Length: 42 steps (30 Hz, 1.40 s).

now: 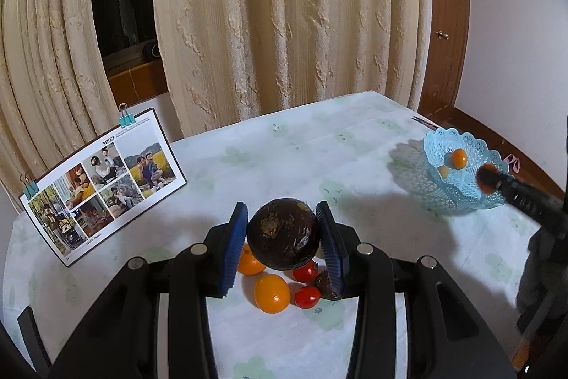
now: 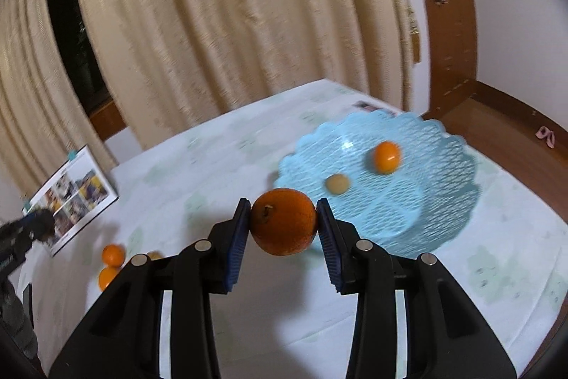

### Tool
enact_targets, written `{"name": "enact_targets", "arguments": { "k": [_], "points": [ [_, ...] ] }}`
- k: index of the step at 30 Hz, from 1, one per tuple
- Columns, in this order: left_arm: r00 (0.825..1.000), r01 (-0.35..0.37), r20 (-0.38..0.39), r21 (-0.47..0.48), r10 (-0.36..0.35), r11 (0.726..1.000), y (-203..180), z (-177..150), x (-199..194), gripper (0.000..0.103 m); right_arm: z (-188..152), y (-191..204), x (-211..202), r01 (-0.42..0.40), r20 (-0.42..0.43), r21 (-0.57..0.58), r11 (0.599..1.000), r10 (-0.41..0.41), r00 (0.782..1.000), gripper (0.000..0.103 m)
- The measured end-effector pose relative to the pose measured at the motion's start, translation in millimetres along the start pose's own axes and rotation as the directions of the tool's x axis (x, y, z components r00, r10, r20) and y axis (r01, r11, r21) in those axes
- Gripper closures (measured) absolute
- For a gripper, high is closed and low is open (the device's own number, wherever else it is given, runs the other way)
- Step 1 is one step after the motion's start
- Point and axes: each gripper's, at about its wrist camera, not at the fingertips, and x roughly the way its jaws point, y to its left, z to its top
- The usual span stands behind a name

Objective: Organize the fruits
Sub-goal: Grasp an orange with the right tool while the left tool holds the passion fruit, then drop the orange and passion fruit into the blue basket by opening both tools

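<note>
An orange [image 2: 283,222], pinched between the right gripper [image 2: 284,226] pads, hangs at the 7 o'clock rim of the blue lace basket [image 2: 443,187]; released short, it could roll off across the tablecloth [image 2: 220,162]. The left gripper [image 1: 282,238] clamps a dark round fruit [image 1: 282,233] above loose oranges and tomatoes [image 1: 306,296]. A photo calendar [image 1: 103,180] stands at 10 o'clock, clear of the path.

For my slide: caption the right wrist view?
Right gripper carries an orange toward the blue basket.
</note>
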Motion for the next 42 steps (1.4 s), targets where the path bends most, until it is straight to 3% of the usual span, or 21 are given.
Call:
{"name": "enact_targets", "arguments": {
  "k": [8,16,23,31,37,42],
  "points": [
    [1.000,-0.019,0.000,0.026,0.020,0.999,-12.8,-1.3,2.5,0.063,12.1,-38.8,4.4,0.092,0.014,0.027,0.995,-0.092,0.996,0.063],
    [1.000,-0.020,-0.006,0.034,0.020,0.999,-26.9,1.8,2.7,0.062,4.0,-63.9,17.6,0.107,-0.012,0.076,0.991,-0.106,0.994,0.063],
    [1.000,0.003,-0.012,0.058,-0.003,0.998,-54.4,9.9,6.5,0.062,5.6,-85.0,-1.5,0.118,0.062,0.130,0.985,-0.127,0.990,0.055],
    [0.994,0.110,-0.034,0.085,-0.107,0.990,-109.1,21.9,24.1,0.062,-6.2,-106.3,-16.4,0.193,0.130,0.168,0.967,-0.216,0.968,0.055],
    [0.967,0.243,-0.105,0.089,-0.234,0.966,-165.6,26.8,57.7,0.062,-23.0,-117.9,-16.8,0.236,0.167,0.200,0.951,-0.270,0.948,0.048],
    [0.948,0.306,-0.123,0.114,-0.292,0.945,-210.3,31.8,78.5,0.062,-29.1,-123.5,-12.8,0.213,0.167,0.234,0.948,-0.256,0.952,0.048]
  ]
}}
